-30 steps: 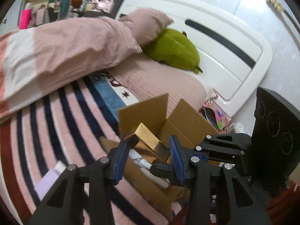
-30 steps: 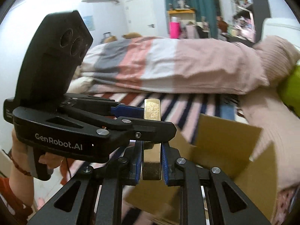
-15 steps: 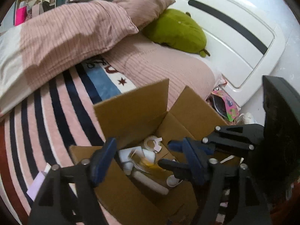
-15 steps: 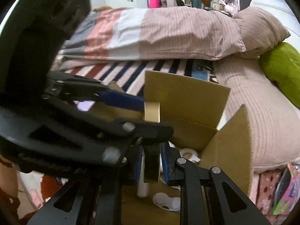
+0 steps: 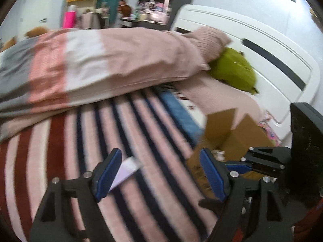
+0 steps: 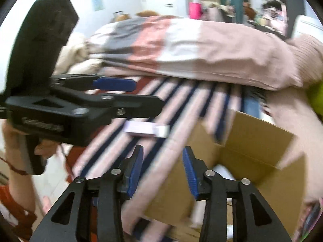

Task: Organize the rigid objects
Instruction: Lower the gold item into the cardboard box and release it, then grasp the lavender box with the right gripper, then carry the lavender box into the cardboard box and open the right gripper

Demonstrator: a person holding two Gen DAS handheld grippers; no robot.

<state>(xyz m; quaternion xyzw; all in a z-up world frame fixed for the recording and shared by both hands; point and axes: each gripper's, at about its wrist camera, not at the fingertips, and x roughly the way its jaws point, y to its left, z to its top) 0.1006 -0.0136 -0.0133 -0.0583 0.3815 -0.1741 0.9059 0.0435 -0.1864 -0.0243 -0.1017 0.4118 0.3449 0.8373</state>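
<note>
Both jaws are opening with nothing between them. The left hand-held gripper [image 5: 159, 173] spreads wide over the striped bed [image 5: 141, 125], probably readying for the lavender box [image 5: 126, 170] lying just beyond its left finger. The right hand-held gripper [image 6: 163, 167], parted less, sits at the near left rim of the cardboard box [image 6: 260, 141].

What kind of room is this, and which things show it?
Most likely a bedroom: a bed with a white headboard, a pink striped duvet heaped on a striped blanket, and a green plush cushion.
</note>
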